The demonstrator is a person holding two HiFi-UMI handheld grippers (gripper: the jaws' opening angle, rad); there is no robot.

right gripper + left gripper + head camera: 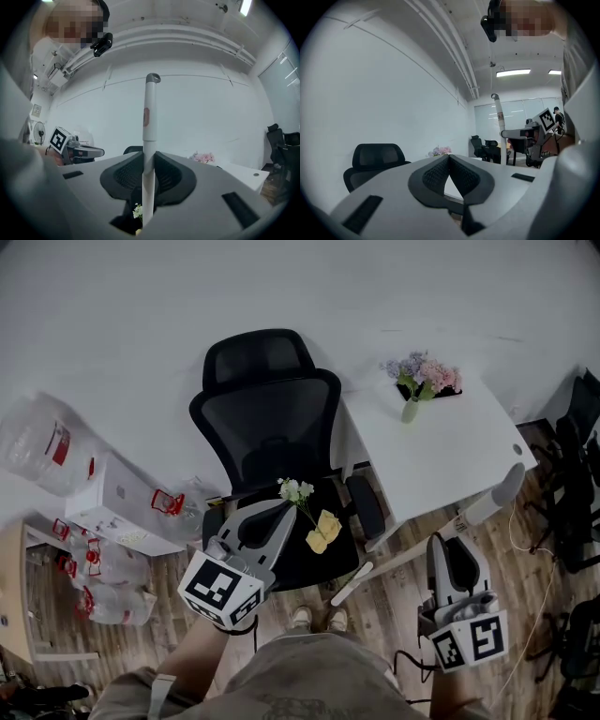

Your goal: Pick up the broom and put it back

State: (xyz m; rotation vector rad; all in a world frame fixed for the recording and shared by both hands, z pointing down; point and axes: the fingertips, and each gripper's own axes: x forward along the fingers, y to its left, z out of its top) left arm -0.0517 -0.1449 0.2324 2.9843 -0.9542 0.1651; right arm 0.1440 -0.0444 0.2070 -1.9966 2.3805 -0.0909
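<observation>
Gripping the broom by its white handle, the right hand-held gripper has both pads pressed on the pole. The pole stands upright between them, its grey-capped top well above the jaws. In the head view the same pole runs from beside the desk down toward the floor near the person's shoes. I cannot tell whether the lower end touches the boards, nor make out its bristle end. The left hand-held gripper is clenched on nothing, its tips meeting, and it hovers over the seat of the office chair.

The pick-up looks done, so the step in hand seems to be the carrying back. No rack or corner for the broom shows here, so the next move calls for turning to find that place. The pole should be kept vertical and clear of the desk edge and the flowers on it. The grip should loosen only once the broom stands or leans steadily.
</observation>
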